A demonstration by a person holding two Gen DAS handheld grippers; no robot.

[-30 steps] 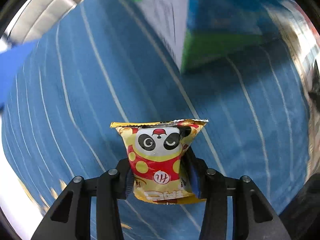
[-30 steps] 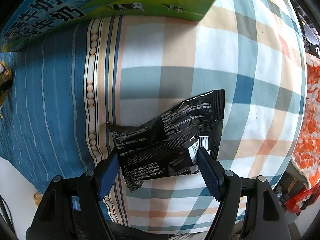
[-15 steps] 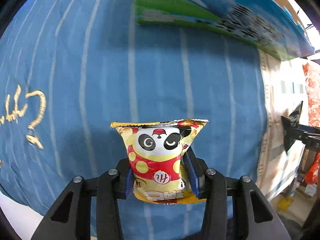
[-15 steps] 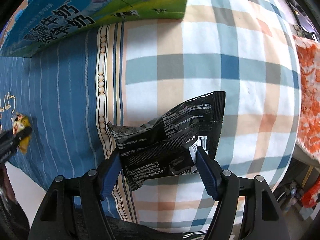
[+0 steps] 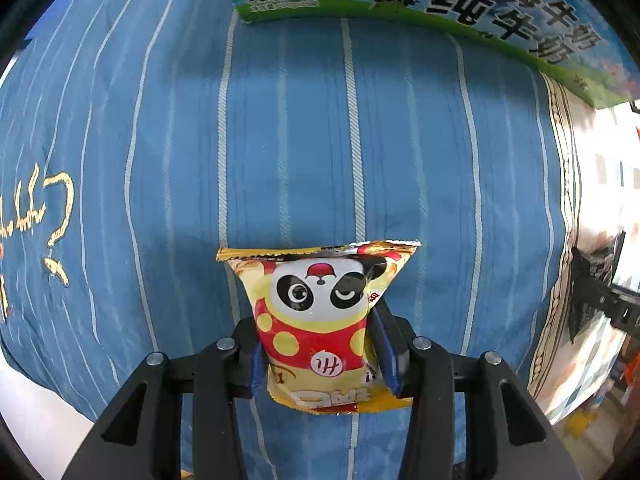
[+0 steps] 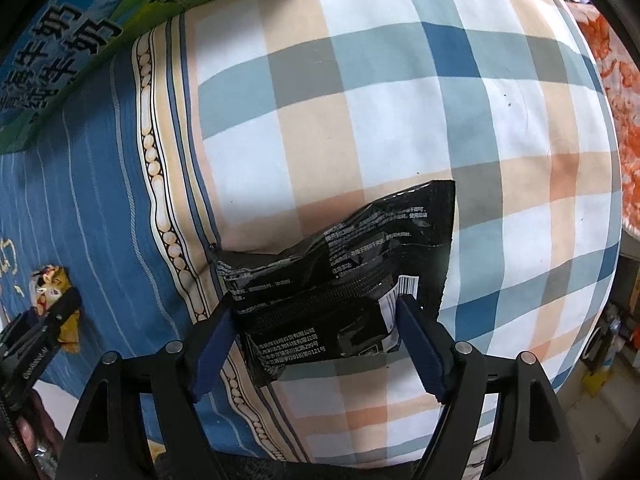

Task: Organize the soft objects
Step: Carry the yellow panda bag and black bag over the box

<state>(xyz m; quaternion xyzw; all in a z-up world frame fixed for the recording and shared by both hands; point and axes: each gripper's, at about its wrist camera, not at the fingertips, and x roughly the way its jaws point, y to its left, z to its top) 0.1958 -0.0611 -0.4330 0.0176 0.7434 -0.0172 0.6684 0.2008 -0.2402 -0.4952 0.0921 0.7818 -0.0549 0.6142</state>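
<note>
Left gripper (image 5: 320, 356): clamped on the panda snack bag (image 5: 320, 320), held above the blue striped cloth (image 5: 280, 140).
Right gripper (image 6: 316, 340): pinched the black packet (image 6: 340, 272) over the checked sheet (image 6: 400, 100) (milk carton (image 6: 60, 40) beyond).

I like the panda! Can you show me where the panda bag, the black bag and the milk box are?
panda bag (image 5: 320, 320), left wrist view, its printed front.
black bag (image 6: 340, 272), right wrist view, its crinkled middle.
milk box (image 5: 500, 4), left wrist view, its lettered side.
</note>
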